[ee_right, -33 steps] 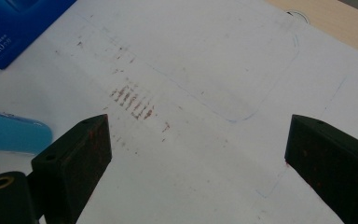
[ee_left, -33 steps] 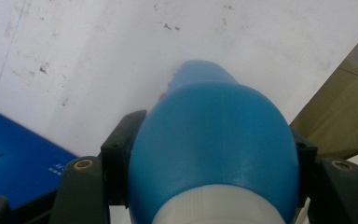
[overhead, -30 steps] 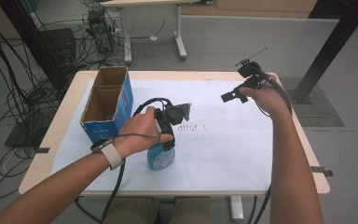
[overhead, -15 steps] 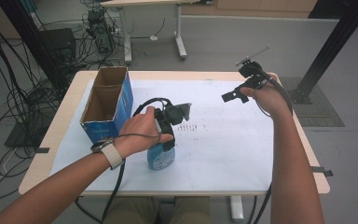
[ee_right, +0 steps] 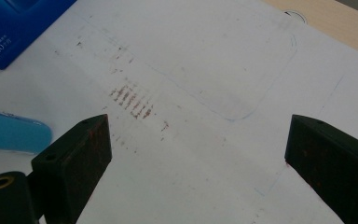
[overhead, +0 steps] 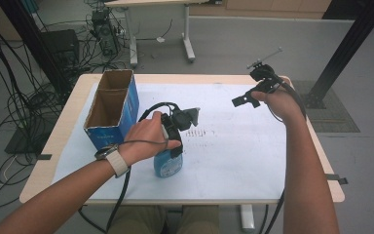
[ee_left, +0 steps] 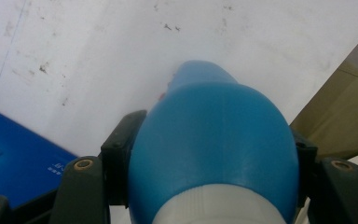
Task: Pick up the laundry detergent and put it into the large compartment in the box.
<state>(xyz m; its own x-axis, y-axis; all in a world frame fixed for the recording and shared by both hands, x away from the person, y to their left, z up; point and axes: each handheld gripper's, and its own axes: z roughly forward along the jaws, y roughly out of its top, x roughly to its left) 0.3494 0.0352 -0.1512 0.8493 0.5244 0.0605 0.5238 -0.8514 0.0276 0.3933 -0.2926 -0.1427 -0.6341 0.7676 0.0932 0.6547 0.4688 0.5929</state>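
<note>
Standing upright on the white paper sheet [overhead: 233, 156] near the table's 6 o'clock edge, the translucent blue plastic bottle [overhead: 168, 163] has the left gripper [overhead: 173, 127] clamped across it up by the shoulder; in the left gripper view both black jaws press against the blue body [ee_left: 214, 140] just above a white ribbed collar [ee_left: 219, 207]. The bottle is probably rigid and smooth-walled, so it may slip or twist under a light squeeze; how full, and so how heavy, it is cannot be told. A grip below the shoulder, where the body narrows toward the collar, looks safest, and that is roughly where the jaws sit.

At 10 o'clock from the bottle stands an open-topped blue cardboard box [overhead: 111, 109], just beside the left hand [overhead: 148, 139].

The right gripper [overhead: 253, 92] hangs in the air over the table's 2 o'clock corner, well apart from the bottle. Its jaws are spread wide, holding and touching nothing, with marked paper [ee_right: 191, 93] beneath.
</note>
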